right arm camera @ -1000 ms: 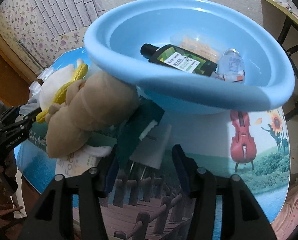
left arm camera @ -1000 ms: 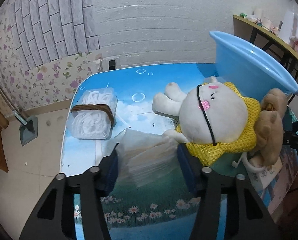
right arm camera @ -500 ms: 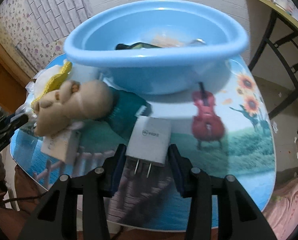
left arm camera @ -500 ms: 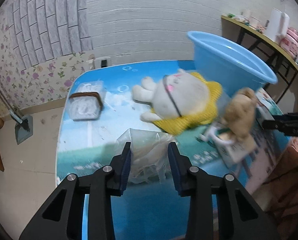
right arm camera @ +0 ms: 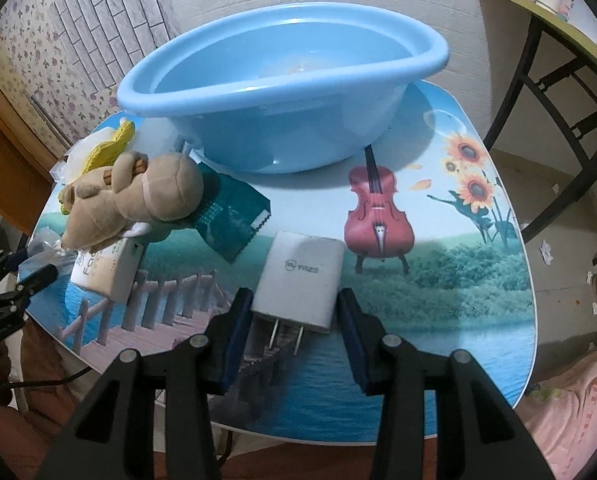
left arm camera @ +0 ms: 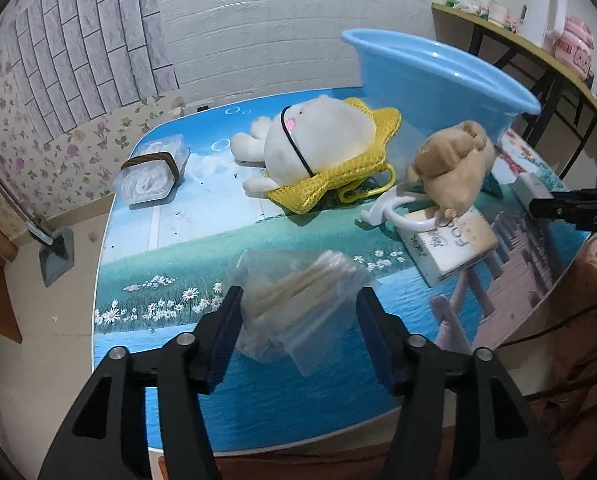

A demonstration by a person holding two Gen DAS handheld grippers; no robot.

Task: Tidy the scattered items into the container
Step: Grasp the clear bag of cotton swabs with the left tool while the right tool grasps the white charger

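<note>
With both grippers spread wide, the left gripper [left arm camera: 298, 330] straddling a clear bag of cotton swabs [left arm camera: 298, 300] and the right gripper [right arm camera: 294, 330] a white charger [right arm camera: 302, 280] lying short of the blue basin [right arm camera: 282, 92], the slippery bag could slide from a shallow pinch.

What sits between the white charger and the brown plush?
In the right wrist view, a dark green packet lies between the white charger and the brown plush, partly tucked under the plush.

White charger [right arm camera: 300, 280] lies flat before blue basin [right arm camera: 282, 96].
</note>
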